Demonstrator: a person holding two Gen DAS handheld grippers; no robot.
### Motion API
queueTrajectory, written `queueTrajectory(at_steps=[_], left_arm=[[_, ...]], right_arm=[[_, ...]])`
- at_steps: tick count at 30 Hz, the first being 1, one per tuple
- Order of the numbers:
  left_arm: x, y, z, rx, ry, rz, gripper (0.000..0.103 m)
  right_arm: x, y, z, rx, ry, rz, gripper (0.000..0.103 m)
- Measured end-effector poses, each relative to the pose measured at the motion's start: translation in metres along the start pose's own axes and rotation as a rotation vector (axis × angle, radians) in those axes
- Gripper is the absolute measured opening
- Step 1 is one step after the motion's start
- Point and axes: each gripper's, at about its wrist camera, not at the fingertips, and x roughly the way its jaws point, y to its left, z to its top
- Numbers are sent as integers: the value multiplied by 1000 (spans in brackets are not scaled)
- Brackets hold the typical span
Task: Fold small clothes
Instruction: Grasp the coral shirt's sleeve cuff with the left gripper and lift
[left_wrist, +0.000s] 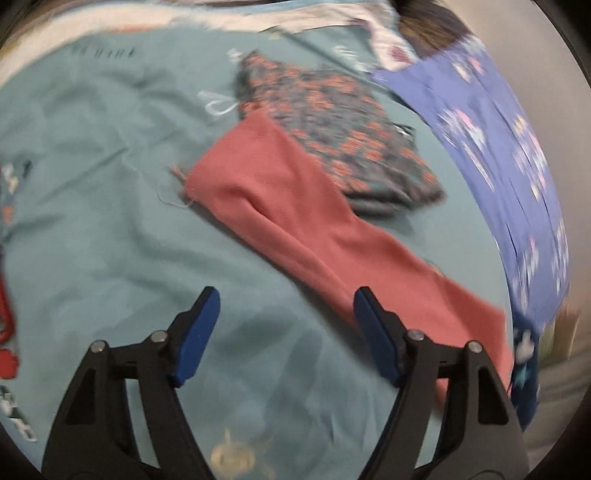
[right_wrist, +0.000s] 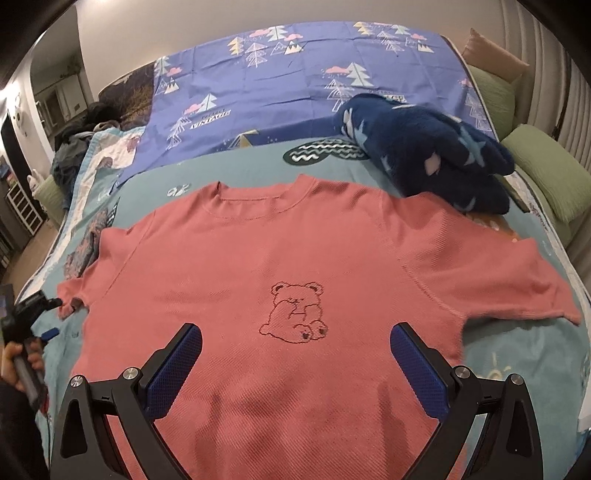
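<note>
A bed (right_wrist: 258, 166) under teal and purple sheets (right_wrist: 295, 74), green cushions (right_wrist: 539, 173) beside beige walls (right_wrist: 110, 44).

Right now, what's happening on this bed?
A person holds a gripper in each hand over a pink T-shirt spread flat, bear print up, on a teal sheet. Both the left gripper and the right gripper are open and grip nothing. The left one points at a sleeve that lies over a floral garment. A navy blanket sits near the collar. No fold shows yet.
</note>
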Motion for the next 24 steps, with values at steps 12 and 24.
queueTrajectory(at_steps=[12, 24], left_arm=[[24, 18, 46, -255, -53, -99, 7], [-139, -194, -32, 461, -375, -268, 7]], right_arm=[[14, -1, 0, -32, 11, -21, 103], [3, -23, 1, 33, -25, 10, 103]])
